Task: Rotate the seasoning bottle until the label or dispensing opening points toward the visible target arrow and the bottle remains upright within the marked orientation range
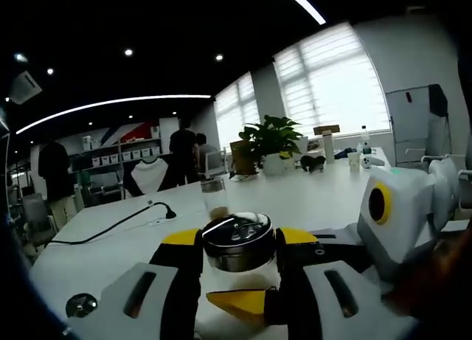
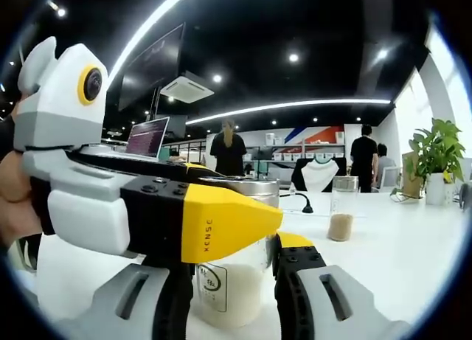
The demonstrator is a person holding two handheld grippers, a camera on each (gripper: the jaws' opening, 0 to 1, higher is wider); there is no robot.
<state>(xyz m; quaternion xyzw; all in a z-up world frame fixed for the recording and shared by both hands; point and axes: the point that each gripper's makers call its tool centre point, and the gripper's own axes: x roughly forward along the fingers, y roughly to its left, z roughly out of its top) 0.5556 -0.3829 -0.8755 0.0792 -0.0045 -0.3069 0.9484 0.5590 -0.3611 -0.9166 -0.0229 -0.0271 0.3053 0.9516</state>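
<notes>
Left gripper view, left to right:
- Cable with a black end [image 1: 110, 226], lying on the white tabletop [image 1: 310, 196] at centre left.
- Bottle [image 1: 237, 243], lower centre: upright, long axis vertical, seen from above its perforated metal cap. It is flanked closely by the left gripper [image 1: 238, 244], whose yellow-tipped jaws stand narrow at cap level; firm contact cannot be confirmed.
- Second glass jar [image 1: 214, 196], further back on the tabletop.
- Plant [image 1: 274, 142], centre right.
- Right gripper [image 1: 398, 214], entering at right edge.

Right gripper view, left to right:
- Left gripper [image 2: 221, 222], crossing from the left, its yellow jaw laid over the bottle's cap.
- Bottle [image 2: 228, 281], lower centre, label facing the camera, between the right gripper's [image 2: 234, 296] jaws, which are held wide enough to straddle it; a grip is not evident.

Undetermined: target arrow and marked range; direction of the dispensing opening.
</notes>
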